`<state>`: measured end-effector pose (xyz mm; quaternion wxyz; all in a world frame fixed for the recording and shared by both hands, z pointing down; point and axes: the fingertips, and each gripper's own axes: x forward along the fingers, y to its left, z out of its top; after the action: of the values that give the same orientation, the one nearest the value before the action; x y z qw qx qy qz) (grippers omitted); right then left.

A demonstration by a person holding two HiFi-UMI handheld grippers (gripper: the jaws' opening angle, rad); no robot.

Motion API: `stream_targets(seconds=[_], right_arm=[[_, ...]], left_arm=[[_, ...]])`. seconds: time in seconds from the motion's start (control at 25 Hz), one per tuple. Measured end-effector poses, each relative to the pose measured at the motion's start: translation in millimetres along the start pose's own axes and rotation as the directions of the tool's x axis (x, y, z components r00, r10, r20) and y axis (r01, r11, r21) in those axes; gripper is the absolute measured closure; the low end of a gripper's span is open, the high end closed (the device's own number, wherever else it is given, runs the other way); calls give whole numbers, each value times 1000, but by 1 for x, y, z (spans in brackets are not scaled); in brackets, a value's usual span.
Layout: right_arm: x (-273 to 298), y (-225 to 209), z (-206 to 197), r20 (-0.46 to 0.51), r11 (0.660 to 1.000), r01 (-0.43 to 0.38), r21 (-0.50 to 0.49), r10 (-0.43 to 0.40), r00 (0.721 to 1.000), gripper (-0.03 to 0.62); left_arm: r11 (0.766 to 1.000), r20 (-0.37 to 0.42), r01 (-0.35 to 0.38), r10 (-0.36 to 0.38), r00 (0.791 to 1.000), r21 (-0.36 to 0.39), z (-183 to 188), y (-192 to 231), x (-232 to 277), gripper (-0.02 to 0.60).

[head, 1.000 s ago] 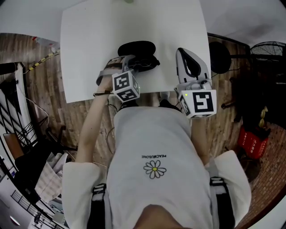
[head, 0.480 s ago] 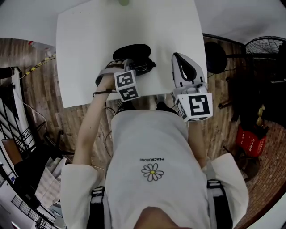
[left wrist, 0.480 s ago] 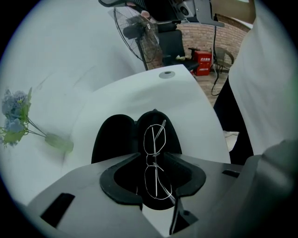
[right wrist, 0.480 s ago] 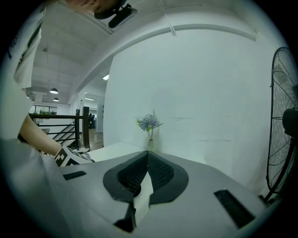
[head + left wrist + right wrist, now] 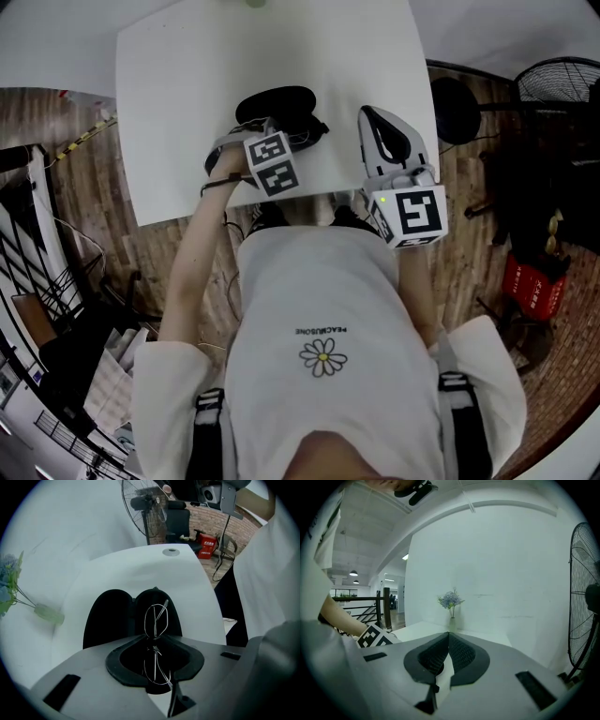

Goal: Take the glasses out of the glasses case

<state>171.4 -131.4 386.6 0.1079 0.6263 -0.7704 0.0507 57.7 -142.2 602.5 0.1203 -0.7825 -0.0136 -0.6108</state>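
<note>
as left gripper (image 5: 155, 644) closes, glasses (image 5: 155, 620) sit between.

text=PEACMUSONE, upside down | on=white shirt (image 5: 319, 286) | position=just above daisy print (image 5: 323, 357)

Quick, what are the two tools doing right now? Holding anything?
Left tool: closing around the glasses, pads not yet pressing on them.
Right tool: shut, holding nothing.

Table (image 5: 169, 112) bare left of, beyond open case (image 5: 277, 99); vase (image 5: 47, 613) at far edge; right gripper (image 5: 377, 127) flanks case's right.
</note>
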Motion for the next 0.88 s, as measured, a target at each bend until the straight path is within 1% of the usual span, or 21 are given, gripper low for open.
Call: stream_targets(seconds=[0.16, 0.24, 0.28, 0.32, 0.64, 0.76, 0.88], right_arm=[[2, 2, -2, 0, 1000, -10, -3, 10, 1000, 585], [1, 2, -3, 2, 1000, -12, -1, 12, 1000, 585], [1, 2, -3, 2, 1000, -12, -1, 12, 1000, 585], [1, 2, -3, 3, 1000, -12, -1, 12, 1000, 585], [3, 6, 2, 5, 1000, -19, -12, 19, 1000, 585], [4, 5, 4, 9, 1000, -24, -18, 24, 1000, 585], [5, 2, 6, 19, 999, -30, -21, 30, 999, 585]], left_arm=[[1000, 6, -19, 18, 1000, 18, 0, 2, -2, 495], [999, 16, -34, 34, 999, 25, 2, 3, -3, 516], [999, 20, -43, 42, 999, 26, 2, 4, -4, 537], [999, 22, -48, 48, 999, 26, 2, 4, -4, 540], [998, 27, -57, 57, 998, 6, -3, 9, -11, 541], [997, 42, -77, 77, 996, -5, 1, 15, -18, 543], [993, 63, -115, 116, 991, -17, 8, 27, -30, 543]])
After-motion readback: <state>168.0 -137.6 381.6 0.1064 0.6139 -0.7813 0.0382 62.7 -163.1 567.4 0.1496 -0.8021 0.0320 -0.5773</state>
